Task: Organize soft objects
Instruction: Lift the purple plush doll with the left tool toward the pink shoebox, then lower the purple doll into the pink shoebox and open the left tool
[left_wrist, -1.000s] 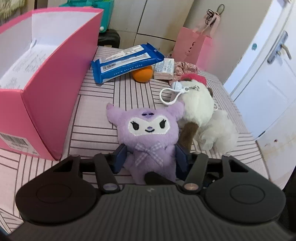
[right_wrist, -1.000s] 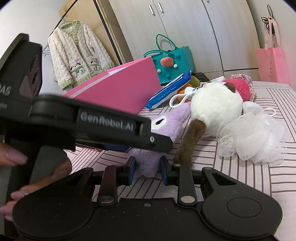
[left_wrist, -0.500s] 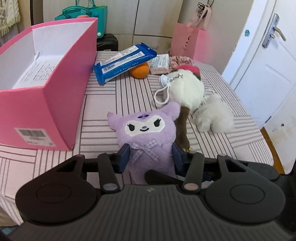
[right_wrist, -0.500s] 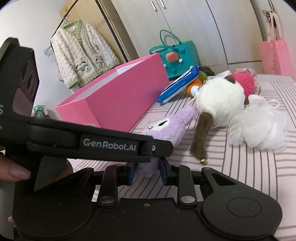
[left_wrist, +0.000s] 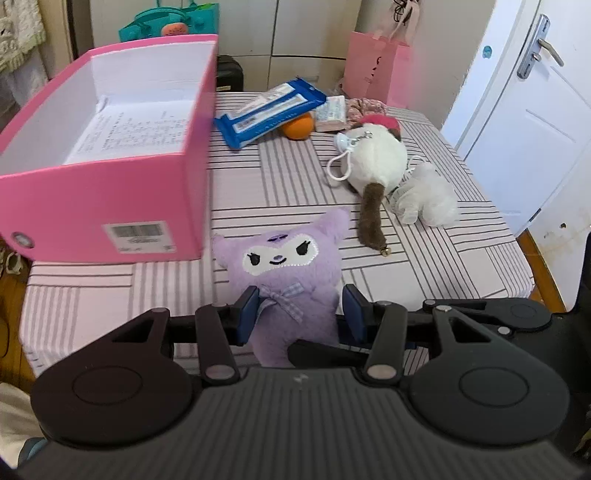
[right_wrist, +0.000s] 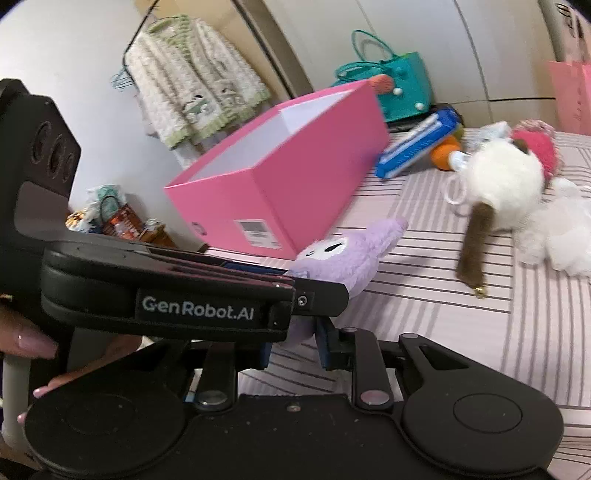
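Left wrist view puts the purple plush doll (left_wrist: 286, 280) at the centre of things: it sits just in front of the near corner of the pink box (left_wrist: 110, 206), face up and toward the camera, with its lower body between the blue pads of the left tongs (left_wrist: 301, 314). Those tongs are drawn in close and pinching the doll at the waist, the plush bulging a little around the pads.

From the right wrist view, the right tongs (right_wrist: 291, 345) sit low under the same doll; their narrow gap is closing, and a bit of purple fur seems to lie between the pads, though the other tool's black body hides most of that spot.

My reading is that the step in hand is carrying this doll to the pink box, which stands open at the top with only a printed sheet inside. Next it needs raising clear of the box's near wall, then bringing over the opening before letting go.

Beyond the doll, further from the box, the white plush ball (left_wrist: 376, 162) and a white mesh pouf (left_wrist: 424, 199) wait on the striped surface (left_wrist: 461, 258).
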